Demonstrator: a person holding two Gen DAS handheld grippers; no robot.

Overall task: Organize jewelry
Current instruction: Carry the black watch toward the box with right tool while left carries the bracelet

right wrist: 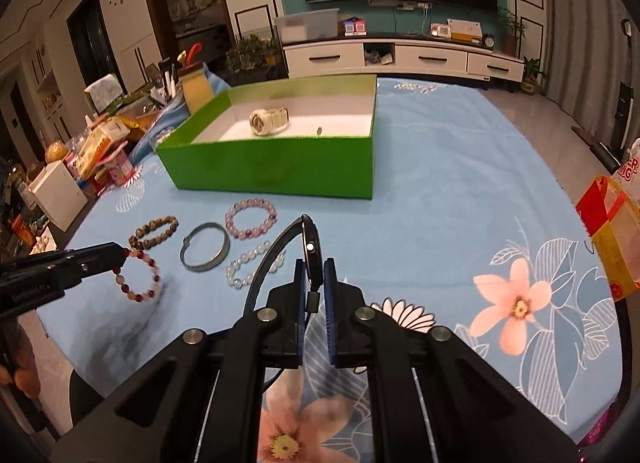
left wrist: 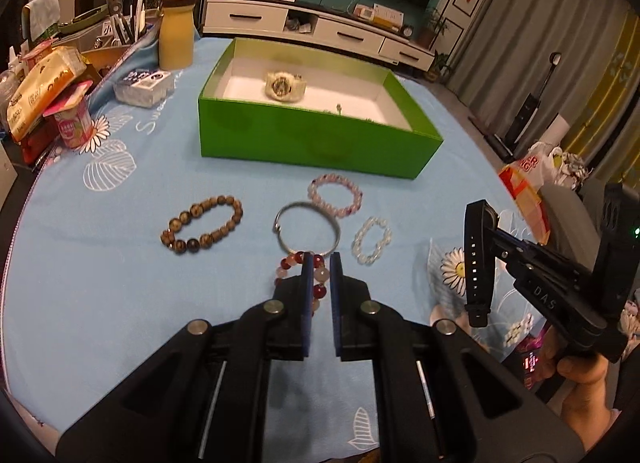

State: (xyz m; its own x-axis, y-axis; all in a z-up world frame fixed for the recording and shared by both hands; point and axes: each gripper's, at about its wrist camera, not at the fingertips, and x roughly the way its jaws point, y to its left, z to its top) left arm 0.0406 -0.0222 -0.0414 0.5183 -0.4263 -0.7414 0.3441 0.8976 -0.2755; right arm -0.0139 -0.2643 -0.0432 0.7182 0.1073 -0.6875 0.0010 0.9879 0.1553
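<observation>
Above the blue cloth, your left gripper [left wrist: 321, 263] pinches the red bracelet [right wrist: 138, 277] and your right gripper [right wrist: 311, 277] the black watch [right wrist: 310, 249]; carry both level over the green box [left wrist: 312, 139] wall before releasing.

A pale blue cloth with printed flowers [right wrist: 440, 183] covers the table. At ten o'clock stand a yellow bottle with a brown lid [left wrist: 176, 37] and a pink yoghurt cup [left wrist: 74, 123]. At three o'clock sits an orange plastic bag [right wrist: 612, 231].
</observation>
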